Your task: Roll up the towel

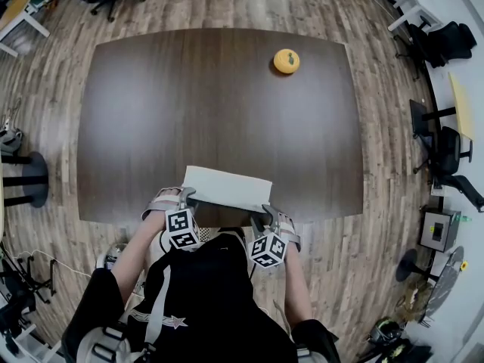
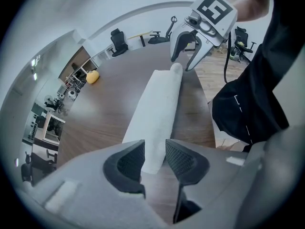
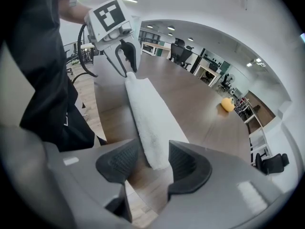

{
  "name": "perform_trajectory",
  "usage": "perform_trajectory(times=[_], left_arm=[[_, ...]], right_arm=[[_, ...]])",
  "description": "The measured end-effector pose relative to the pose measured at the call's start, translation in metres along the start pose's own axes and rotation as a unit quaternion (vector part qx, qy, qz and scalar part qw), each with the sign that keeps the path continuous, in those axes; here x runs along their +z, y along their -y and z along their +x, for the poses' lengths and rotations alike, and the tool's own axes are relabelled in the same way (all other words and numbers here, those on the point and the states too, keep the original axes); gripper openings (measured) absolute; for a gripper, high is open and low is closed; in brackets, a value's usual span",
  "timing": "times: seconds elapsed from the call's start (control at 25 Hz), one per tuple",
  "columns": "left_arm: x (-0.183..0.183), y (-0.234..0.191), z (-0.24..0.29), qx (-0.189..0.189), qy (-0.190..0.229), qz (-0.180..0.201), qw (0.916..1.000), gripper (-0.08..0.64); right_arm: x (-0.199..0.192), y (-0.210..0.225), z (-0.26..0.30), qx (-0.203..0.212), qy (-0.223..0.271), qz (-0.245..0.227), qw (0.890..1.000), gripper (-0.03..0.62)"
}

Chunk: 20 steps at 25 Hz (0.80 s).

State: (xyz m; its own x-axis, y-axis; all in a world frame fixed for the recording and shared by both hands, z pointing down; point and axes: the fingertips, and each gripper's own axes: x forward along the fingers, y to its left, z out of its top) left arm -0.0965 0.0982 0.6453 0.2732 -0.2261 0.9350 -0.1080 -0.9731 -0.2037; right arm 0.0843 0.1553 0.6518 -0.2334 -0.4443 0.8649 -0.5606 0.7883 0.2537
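One towel [image 1: 227, 188], rolled into a white cylinder, lies on the single dark wooden table [image 1: 212, 104] along its near edge, just in front of the person. Its long axis runs left to right, parallel to that edge. Two grippers attend it, one at each end. The left gripper [image 2: 155, 157] has its jaws spread, with the roll's left end lying between them, unpinched. The right gripper [image 3: 155, 162] stands wider still, over the right end. One round yellow-orange object [image 1: 286, 60] sits well apart, toward the far right corner.
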Motion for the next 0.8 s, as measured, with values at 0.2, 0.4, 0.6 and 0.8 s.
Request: perform_trajectory(times=[0.2, 0.4, 0.6, 0.8], left_arm=[[-0.006, 0.014, 0.001, -0.009, -0.004, -0.005, 0.9999, 0.147], [-0.015, 0.023, 0.012, -0.025, -0.013, -0.010, 0.9995, 0.147], [-0.016, 0.020, 0.023, -0.034, -0.019, -0.015, 0.9991, 0.147], [-0.018, 0.011, 0.031, -0.039, -0.021, -0.017, 0.9989, 0.146]], right_arm=[[-0.005, -0.017, 0.002, 0.017, -0.005, -0.003, 1.000, 0.199], [-0.010, -0.024, 0.012, 0.033, -0.012, -0.006, 0.999, 0.199], [-0.011, -0.020, 0.021, 0.041, -0.016, -0.004, 0.999, 0.198], [-0.009, -0.015, 0.030, 0.046, -0.017, -0.005, 0.999, 0.193]])
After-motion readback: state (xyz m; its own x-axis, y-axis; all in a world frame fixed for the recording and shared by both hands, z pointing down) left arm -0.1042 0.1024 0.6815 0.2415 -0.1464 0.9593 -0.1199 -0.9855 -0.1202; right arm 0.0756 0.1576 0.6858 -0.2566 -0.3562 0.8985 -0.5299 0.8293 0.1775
